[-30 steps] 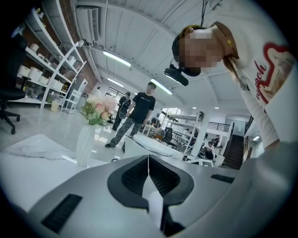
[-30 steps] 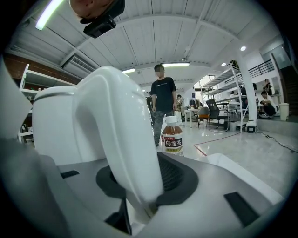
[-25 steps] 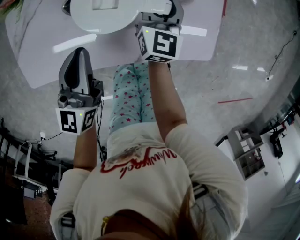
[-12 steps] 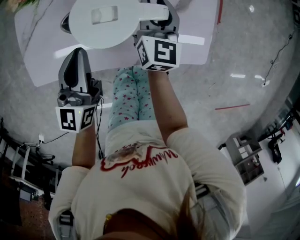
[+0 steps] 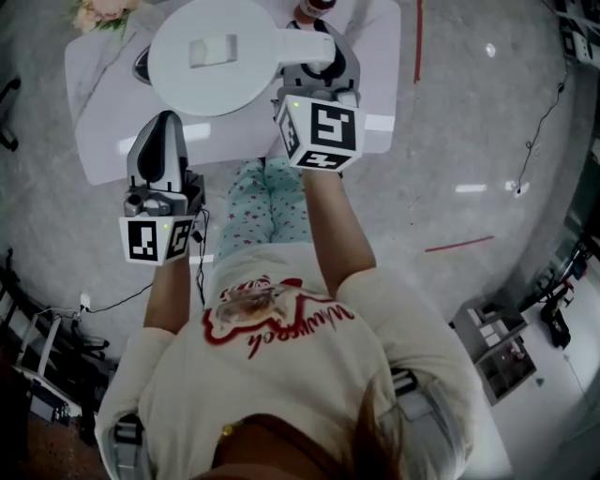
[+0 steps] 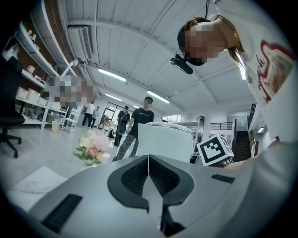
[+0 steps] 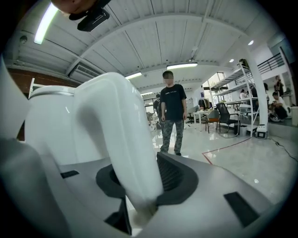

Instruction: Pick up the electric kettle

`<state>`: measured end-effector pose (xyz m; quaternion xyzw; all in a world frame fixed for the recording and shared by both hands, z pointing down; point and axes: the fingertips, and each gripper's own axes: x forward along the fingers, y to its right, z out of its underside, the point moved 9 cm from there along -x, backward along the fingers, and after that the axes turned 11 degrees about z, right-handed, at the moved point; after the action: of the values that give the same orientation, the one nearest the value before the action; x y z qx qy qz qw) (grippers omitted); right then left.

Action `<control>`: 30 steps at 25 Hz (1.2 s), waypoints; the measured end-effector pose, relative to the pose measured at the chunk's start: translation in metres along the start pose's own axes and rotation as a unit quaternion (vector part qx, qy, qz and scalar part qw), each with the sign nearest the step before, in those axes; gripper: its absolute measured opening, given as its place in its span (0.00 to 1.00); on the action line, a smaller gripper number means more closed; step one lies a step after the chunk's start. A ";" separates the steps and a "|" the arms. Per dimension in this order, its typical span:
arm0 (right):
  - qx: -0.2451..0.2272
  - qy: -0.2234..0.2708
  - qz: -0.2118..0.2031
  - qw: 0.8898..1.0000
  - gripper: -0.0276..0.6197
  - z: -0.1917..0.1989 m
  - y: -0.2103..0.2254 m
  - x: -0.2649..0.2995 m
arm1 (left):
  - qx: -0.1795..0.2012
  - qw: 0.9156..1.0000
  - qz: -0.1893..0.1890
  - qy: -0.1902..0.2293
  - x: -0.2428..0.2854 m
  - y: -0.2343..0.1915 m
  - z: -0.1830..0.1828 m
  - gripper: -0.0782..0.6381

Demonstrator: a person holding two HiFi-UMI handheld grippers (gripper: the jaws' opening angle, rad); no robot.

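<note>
**Right hand-held gripper clamped on the kettle's handle, left one shut and empty**

In the head view, the white electric kettle shows from above as a round lid with a small rectangular tab. It sits over the white table, towards the table's far side. Its handle sticks out to the right, into the right hand-held gripper.

The right gripper view shows the 2 jaws of that hand-held gripper pressed against either side of the curved white handle. The kettle's body fills the left of the picture. No view shows whether the kettle's bottom is clear of the table.

The left hand-held gripper hovers at the near left edge of the table, apart from the kettle. In its own view the 2 jaws meet along a thin line with nothing between them. Beyond them are the kettle and the right hand-held gripper's marker cube.

A bunch of pale flowers lies at the table's far left corner. The person wears a cream top and star-patterned trousers. A bystander in a dark shirt stands on the glossy floor behind.
</note>
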<state>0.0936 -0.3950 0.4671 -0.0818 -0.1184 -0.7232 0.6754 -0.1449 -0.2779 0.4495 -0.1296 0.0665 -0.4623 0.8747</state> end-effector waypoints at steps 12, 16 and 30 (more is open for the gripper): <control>-0.002 0.040 -0.003 0.999 0.24 -0.104 -0.002 -0.035 | 0.006 0.998 -0.007 0.056 -0.002 0.026 -0.093 0.13; 0.000 0.058 -0.004 0.998 0.24 -0.135 -0.010 -0.046 | 0.016 0.997 -0.004 0.078 -0.006 0.030 -0.122 0.13; 0.022 0.098 -0.013 0.995 0.24 -0.201 -0.021 -0.068 | 0.051 0.993 0.007 0.109 -0.012 0.047 -0.176 0.13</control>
<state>0.0865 -0.3856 0.2539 0.0056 -0.0686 -0.7336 0.6761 -0.1558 -0.2711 0.2676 -0.0336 0.1387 -0.4704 0.8708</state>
